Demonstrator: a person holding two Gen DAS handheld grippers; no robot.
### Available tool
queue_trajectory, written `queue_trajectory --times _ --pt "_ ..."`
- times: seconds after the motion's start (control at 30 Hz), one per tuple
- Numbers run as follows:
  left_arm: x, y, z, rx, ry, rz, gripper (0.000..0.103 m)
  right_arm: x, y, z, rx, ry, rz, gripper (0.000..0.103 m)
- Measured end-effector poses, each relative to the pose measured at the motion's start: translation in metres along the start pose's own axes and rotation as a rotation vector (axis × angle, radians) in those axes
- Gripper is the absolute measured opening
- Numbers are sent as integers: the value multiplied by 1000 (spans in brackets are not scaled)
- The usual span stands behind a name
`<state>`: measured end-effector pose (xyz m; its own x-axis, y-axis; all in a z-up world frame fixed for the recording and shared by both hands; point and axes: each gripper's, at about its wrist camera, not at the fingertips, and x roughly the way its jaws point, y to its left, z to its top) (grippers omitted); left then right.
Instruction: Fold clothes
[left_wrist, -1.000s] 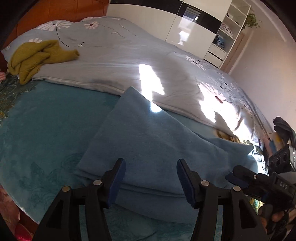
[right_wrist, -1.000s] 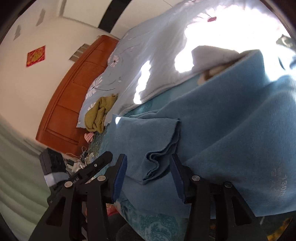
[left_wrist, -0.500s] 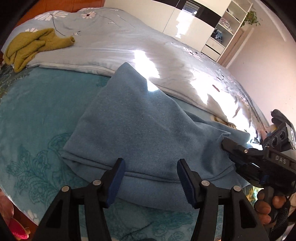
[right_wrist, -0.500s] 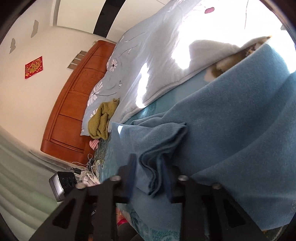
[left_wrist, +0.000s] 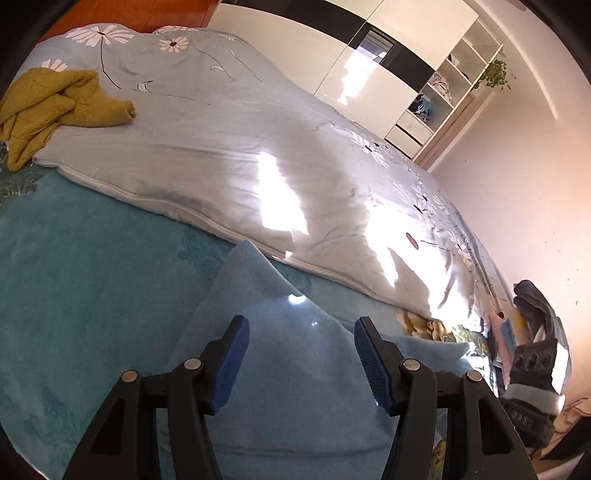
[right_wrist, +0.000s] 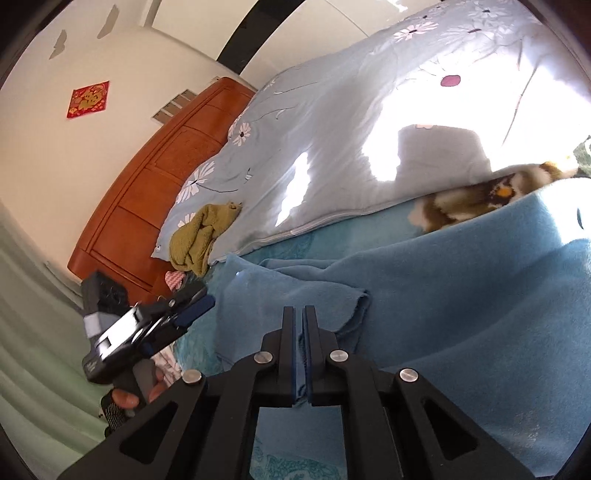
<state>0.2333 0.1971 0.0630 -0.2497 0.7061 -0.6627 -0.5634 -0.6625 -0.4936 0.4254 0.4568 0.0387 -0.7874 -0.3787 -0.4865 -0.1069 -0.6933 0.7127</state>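
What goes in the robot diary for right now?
left gripper: open over blue cloth | right gripper: shut on blue cloth

A soft blue fleece garment (left_wrist: 280, 369) lies on the teal patterned bed sheet (left_wrist: 85, 280) at the near edge of the bed, with the left gripper (left_wrist: 301, 360) above it, its jaws apart, and the right gripper (right_wrist: 300, 347) closed on a folded edge of it. Behind the garment, a pale blue flower-print quilt (left_wrist: 229, 147) covers the far part of the bed, and a crumpled mustard-yellow knitted garment (left_wrist: 48, 107) rests on the quilt's left end, near the reddish-brown wooden headboard (right_wrist: 147, 192). Beyond the quilt's far side stands a glossy white wardrobe with open shelves (left_wrist: 399, 74).
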Motion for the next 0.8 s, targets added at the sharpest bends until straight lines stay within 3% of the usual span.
queue_trajectory --times 0.17,0.33,0.4,0.5,0.57,0.6,0.7,0.77,0.8 --pt "31 19 19 -33 84 -18 63 20 34 4 -150 58 12 5" --pt "40 51 15 -124 114 -76 63 43 9 -12 -133 168 -153 5" --pt "40 59 12 -156 109 -98 63 38 -12 -18 -56 167 -110 0" --pt "45 67 10 -193 110 -106 63 33 -29 -20 29 164 -54 0" --pt "41 63 9 -200 102 -90 63 31 -24 -18 8 163 -61 1" --pt "36 59 9 -199 96 -77 63 25 -20 -18 -4 152 -56 5" --pt "15 48 0 -217 88 -65 63 -9 -14 -22 -36 89 -59 5" --pt "-1 43 -10 -250 58 -110 66 -40 -14 -28 -53 25 -112 17" --pt "-6 36 -15 -239 50 -115 68 -60 -18 -33 -50 -21 -154 29"
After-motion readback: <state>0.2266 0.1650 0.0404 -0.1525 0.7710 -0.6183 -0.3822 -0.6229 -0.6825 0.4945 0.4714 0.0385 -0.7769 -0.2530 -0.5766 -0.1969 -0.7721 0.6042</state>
